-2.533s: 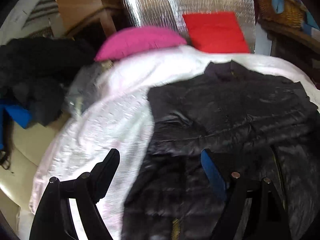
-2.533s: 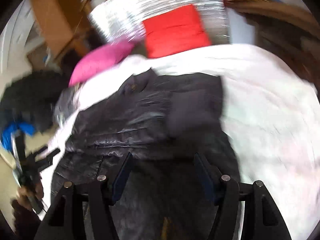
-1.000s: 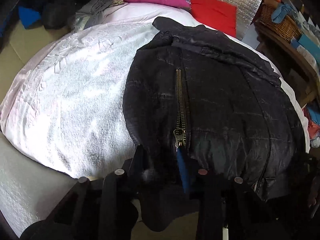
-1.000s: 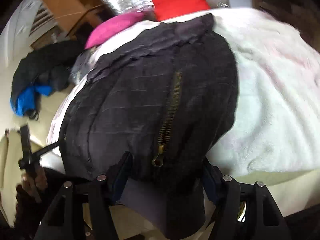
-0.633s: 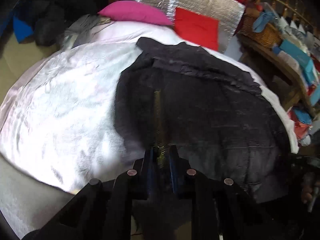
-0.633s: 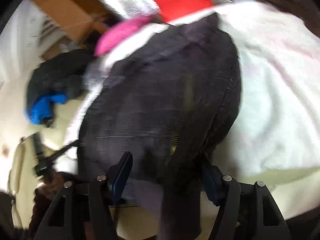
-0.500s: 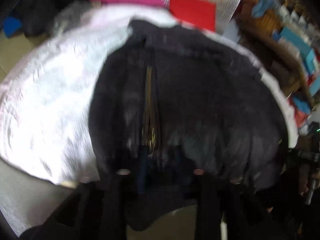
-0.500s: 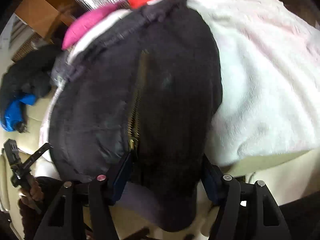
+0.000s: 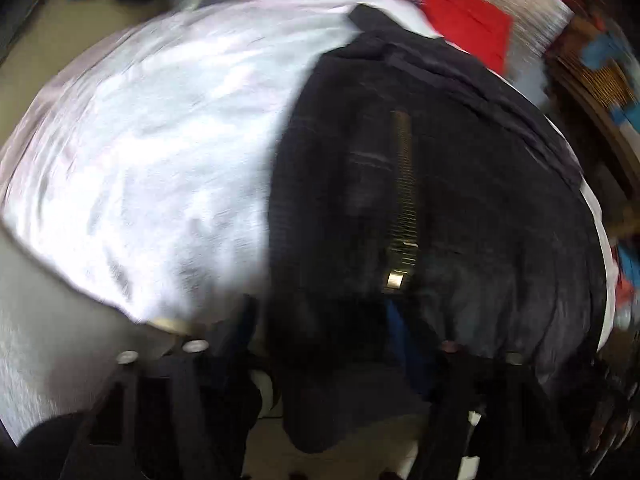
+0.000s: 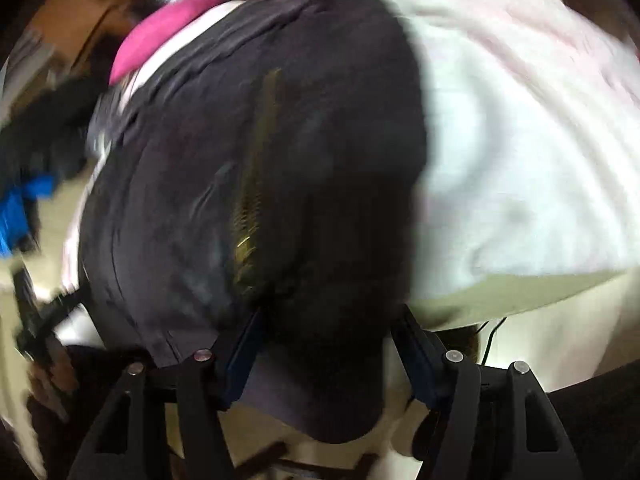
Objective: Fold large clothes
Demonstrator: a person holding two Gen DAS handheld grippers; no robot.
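A black padded jacket [image 9: 480,200] lies front up on the white bed cover [image 9: 160,140], its brass zip [image 9: 404,184] running toward me. The hem hangs over the near bed edge. My left gripper [image 9: 320,320] straddles that hem below the zip's end. Its jaws are opening, the cloth loose between them. In the right wrist view the same jacket [image 10: 200,160] and zip [image 10: 256,168] show. My right gripper [image 10: 328,340] stands open, with the drooping hem filling the gap between its fingers. Both views are blurred.
A pink cushion [image 10: 160,36] and a red cushion [image 9: 468,28] lie at the bed's far end before a silver sheet [image 9: 532,4]. A wicker basket [image 9: 592,76] stands at the right. Dark clothes with blue cloth [image 10: 16,216] lie on the left. A person's hand [image 10: 48,376] shows low left.
My left gripper was pinched on the hem at the zip's end; its jaws now stand wider apart. The right gripper's jaws keep the same width. Both views have shifted and blurred.
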